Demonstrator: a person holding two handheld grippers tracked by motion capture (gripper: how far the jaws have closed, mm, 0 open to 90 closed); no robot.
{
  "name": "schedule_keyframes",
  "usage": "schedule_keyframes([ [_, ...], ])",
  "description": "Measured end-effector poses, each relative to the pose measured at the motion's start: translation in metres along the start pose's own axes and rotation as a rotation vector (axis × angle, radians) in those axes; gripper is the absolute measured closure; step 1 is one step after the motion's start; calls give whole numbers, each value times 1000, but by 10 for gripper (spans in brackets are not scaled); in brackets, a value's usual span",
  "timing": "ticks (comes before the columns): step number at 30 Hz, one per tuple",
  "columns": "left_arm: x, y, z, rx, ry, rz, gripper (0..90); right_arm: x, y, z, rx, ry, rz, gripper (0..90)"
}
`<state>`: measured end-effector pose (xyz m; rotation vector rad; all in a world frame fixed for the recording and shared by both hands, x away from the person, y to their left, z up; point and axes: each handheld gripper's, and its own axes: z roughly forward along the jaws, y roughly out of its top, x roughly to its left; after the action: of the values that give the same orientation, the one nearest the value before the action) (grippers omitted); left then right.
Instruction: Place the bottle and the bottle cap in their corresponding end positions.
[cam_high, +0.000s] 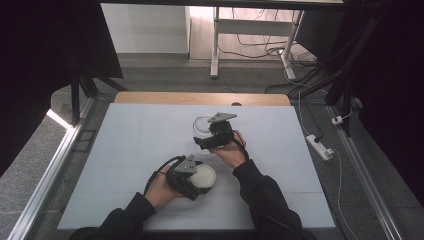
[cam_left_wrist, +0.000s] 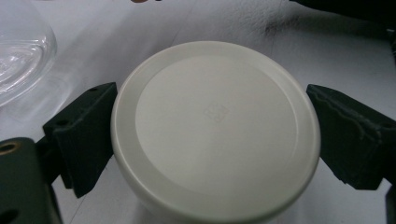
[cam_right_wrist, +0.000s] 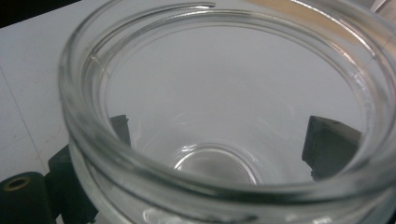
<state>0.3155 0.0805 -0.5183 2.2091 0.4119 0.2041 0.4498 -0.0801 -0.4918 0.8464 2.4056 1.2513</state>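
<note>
A round off-white lid (cam_high: 206, 174) lies flat on the white table cover (cam_high: 130, 150), near the front middle. My left gripper (cam_high: 197, 182) is shut on the lid (cam_left_wrist: 215, 126), one black jaw pressed against each side of its rim. Farther back, my right gripper (cam_high: 204, 132) holds a clear glass jar (cam_high: 201, 125) just above the cover. In the right gripper view the jar's open mouth (cam_right_wrist: 88, 154) faces the camera and is empty. Both jaws show through the glass, closed on its sides. The jar (cam_left_wrist: 18, 51) also sits at the upper left of the left gripper view.
The white cover spreads wide to the left, right and front of both hands. A wooden table edge (cam_high: 200, 98) runs along the far side. A power strip (cam_high: 320, 146) and cables lie on the floor to the right, with a desk frame (cam_high: 215, 45) beyond.
</note>
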Motion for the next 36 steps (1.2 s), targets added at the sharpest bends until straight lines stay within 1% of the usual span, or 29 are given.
schedule_keyframes([
  [5,1,-4,7,18,11,11,81,-1,-2,5,7,-5,-3,66],
  [6,1,-5,10,30,11,12,82,-1,-3,6,7,-5,-3,66],
  [9,2,-6,12,38,16,16,82,0,-4,9,14,-7,-7,66],
  [10,2,-7,15,48,18,13,81,0,-5,10,16,-7,-8,66],
  [17,4,-7,19,73,23,5,81,1,-8,15,21,-5,-15,66],
  [20,4,-7,21,76,27,-1,81,1,-9,17,24,-6,-20,66],
  [23,5,-8,22,93,35,1,81,2,-11,19,31,-4,-23,66],
  [24,6,-9,23,106,38,-4,81,3,-12,19,33,-5,-22,66],
  [27,6,-10,25,118,41,-8,81,3,-13,19,31,-10,-28,65],
  [29,6,-9,26,138,44,-7,81,4,-14,19,32,-9,-32,65],
  [31,6,-9,27,144,42,-9,80,4,-14,18,36,-10,-40,64],
  [32,7,-9,27,158,39,-12,79,4,-15,18,36,-10,-39,64],
  [36,9,-9,29,165,26,-26,78,4,-15,17,38,-13,-43,63],
])
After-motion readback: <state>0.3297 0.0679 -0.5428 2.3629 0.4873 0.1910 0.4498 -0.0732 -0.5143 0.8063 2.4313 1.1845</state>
